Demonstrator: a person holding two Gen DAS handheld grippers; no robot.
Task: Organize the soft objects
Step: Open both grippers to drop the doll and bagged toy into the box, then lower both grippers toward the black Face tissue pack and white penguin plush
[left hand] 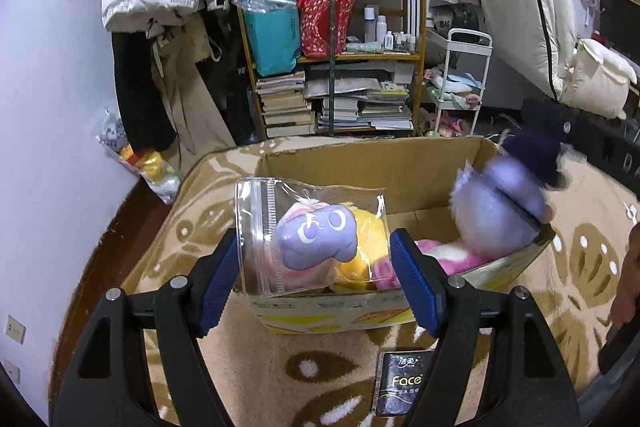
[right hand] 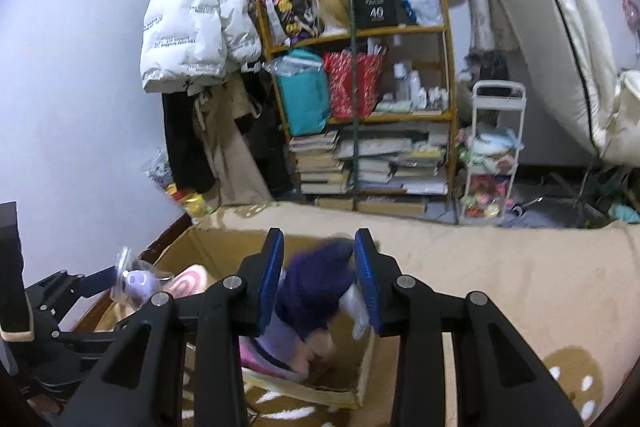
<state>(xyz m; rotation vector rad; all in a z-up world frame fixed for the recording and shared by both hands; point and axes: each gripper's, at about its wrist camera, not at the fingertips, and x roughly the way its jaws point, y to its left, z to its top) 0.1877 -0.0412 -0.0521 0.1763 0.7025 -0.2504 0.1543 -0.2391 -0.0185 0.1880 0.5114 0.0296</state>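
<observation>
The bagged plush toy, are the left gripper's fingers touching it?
Touching. The left wrist view shows both blue fingers of the left gripper pressed against the bagged plush toy over the cardboard box.

Right hand-held gripper (right hand: 320,283) clamping purple plush (right hand: 312,291), over cardboard box (right hand: 224,247), blurred

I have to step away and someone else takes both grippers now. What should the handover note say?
Left gripper: shut on the bagged plush, a purple and yellow toy in a clear zip bag, held over the cardboard box.
Right gripper: shut on the purple plush, held over the box's right end.
Done: a pink plush already lies in the box.
Left: lower and release both toys into the box. The tissue pack lies on the blanket in front of the box.
</observation>
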